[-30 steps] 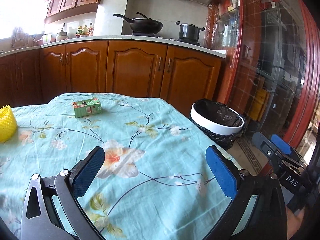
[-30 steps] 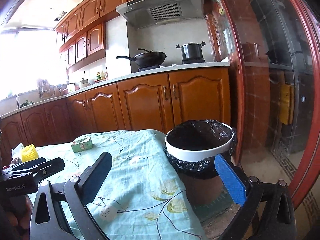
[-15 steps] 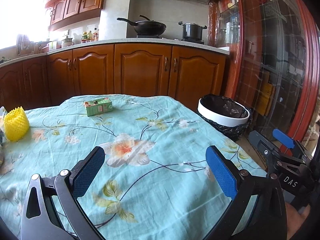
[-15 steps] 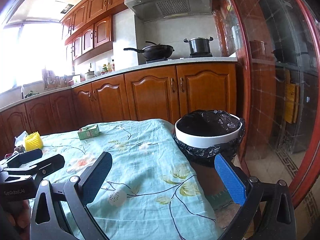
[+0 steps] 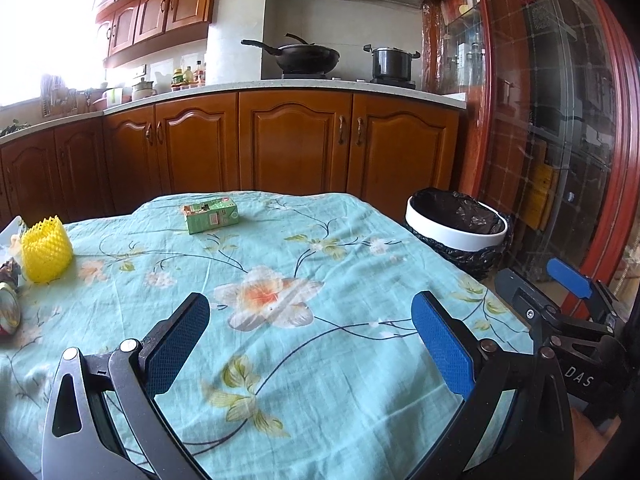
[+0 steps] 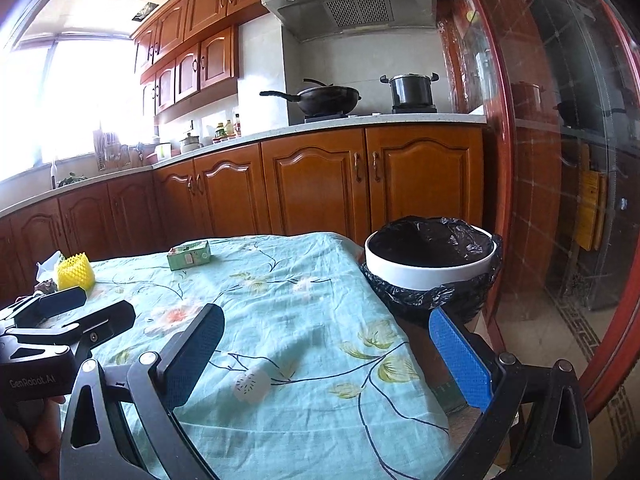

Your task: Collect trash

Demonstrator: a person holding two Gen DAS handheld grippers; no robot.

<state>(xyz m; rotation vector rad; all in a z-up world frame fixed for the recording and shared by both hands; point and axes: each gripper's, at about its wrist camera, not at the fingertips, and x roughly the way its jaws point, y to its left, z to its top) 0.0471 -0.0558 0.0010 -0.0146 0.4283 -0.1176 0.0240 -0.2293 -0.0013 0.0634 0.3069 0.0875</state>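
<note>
In the left wrist view, the left tool [image 5: 310,334] fills the bottom of the frame. Its two blue pads are spread wide apart and hold nothing. They hang over the desk [image 5: 360,380] with its flowery blue cloth. A green carton [image 5: 211,215] lies on the desk in the upper middle. A yellow foam net [image 5: 45,249] stands at the left edge, and a small can [image 5: 8,312] lies just below it. The bin [image 5: 456,229] stands beside the desk at the right, lined with a black bag. I cannot tell what is in it. The right tool [image 5: 560,292] pokes in at the lower right.

In the right wrist view, the right tool [image 6: 326,354] is wide open too, and empty. The bin [image 6: 430,270] is at the middle right, just beside the desk [image 6: 280,420]; its inside looks dark. The green carton [image 6: 189,255] lies at the far end of the desk, and the yellow foam net [image 6: 75,271] is at the left. The left tool [image 6: 72,316] shows at the lower left, held by a hand [image 6: 38,428].
</note>
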